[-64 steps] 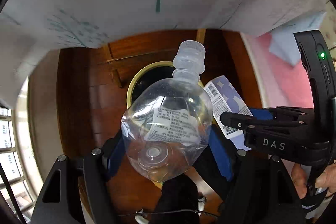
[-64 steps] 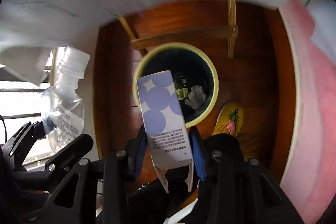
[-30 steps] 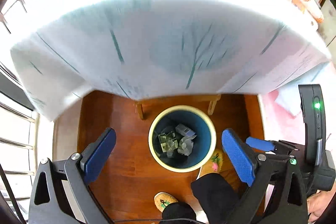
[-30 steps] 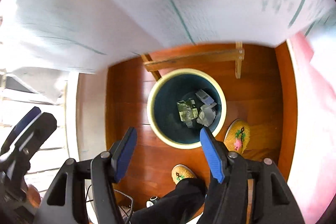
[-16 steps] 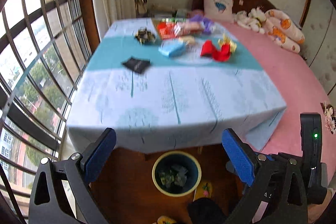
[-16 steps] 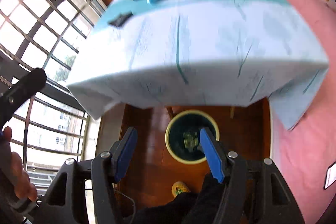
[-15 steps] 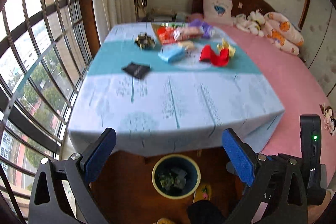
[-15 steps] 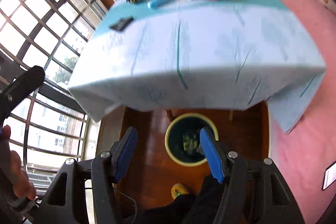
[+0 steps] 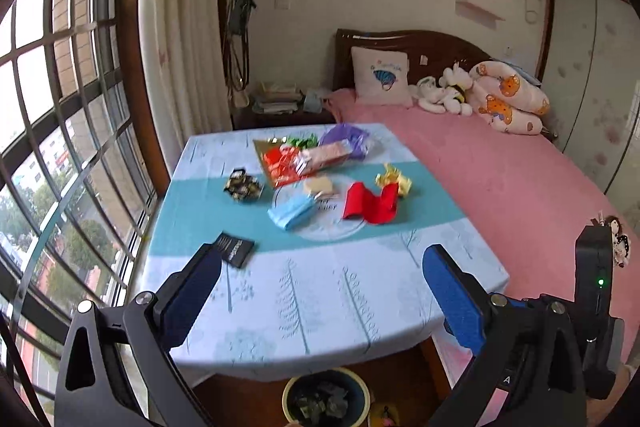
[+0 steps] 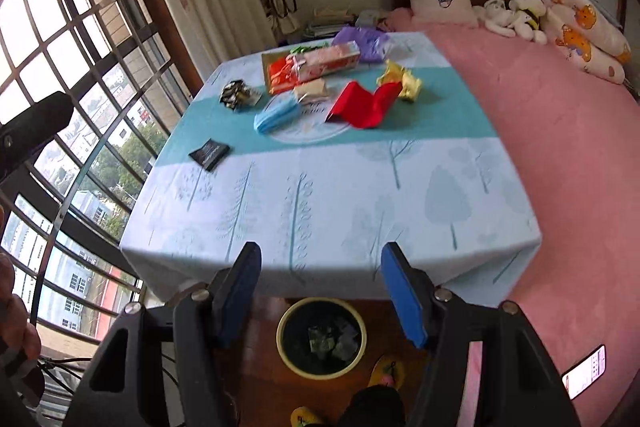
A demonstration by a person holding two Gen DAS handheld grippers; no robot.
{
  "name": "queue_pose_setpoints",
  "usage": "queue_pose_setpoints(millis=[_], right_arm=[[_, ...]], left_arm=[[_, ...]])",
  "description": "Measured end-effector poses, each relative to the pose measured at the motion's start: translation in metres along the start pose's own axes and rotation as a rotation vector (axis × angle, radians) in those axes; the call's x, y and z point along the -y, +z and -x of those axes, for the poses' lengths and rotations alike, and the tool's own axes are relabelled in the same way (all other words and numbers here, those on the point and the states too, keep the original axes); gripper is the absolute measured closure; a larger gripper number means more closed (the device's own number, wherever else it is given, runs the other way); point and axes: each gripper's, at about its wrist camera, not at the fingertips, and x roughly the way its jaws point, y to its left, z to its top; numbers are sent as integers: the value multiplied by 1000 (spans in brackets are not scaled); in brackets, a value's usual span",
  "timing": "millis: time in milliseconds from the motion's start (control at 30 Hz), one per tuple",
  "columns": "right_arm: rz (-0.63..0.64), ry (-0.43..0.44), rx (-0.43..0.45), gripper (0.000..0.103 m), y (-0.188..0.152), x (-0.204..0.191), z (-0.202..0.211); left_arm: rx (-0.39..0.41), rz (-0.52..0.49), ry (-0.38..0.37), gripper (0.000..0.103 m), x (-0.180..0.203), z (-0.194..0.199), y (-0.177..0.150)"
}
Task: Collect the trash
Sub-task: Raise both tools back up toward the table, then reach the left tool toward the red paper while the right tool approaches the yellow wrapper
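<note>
Both tongs spread and empty, facing the littered table!

Left tongs (image 9: 320,291) and right tongs (image 10: 320,291) hang at the near edge of the table (image 10: 360,203), bin (image 10: 321,343) on the floor below. The trash lies far across: black packet (image 10: 210,153) nearest, far-left, favouring the left side; blue mask (image 10: 276,117) and red wrapper (image 10: 366,103) beyond, mid-table. Bare cloth between gives open room to reach in.

Bedroom: pink-covered bed (image 9: 500,183) against pale wall, grid-paned window (image 9: 52,131) at left admitting daylight, dark wooden floor (image 10: 256,379).
</note>
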Motion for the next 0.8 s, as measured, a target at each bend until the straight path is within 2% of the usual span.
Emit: queue_pose_setpoints(millis=[100,300,400,567,667,800], right_arm=[[-8,-2,28,40,21,17,-7],[-2,7,25,40,76,61,-50],[10,32,0,40,102,86,-76],[43,40,-57,40,143,126,-123],[60,46,-86,40,163,149,-148],[87,62,-126,40,184,171,-177]], left_arm=[[-9,-27,7,3,15,-17,18],[-105,-18,11,3,40,-90,43],[-189,-5,21,3,51,-142,53],[-346,57,-21,3,71,-226,61],[-410,69,-44,3,85,-265,61],[-495,52,-27,3,103,-310,57]])
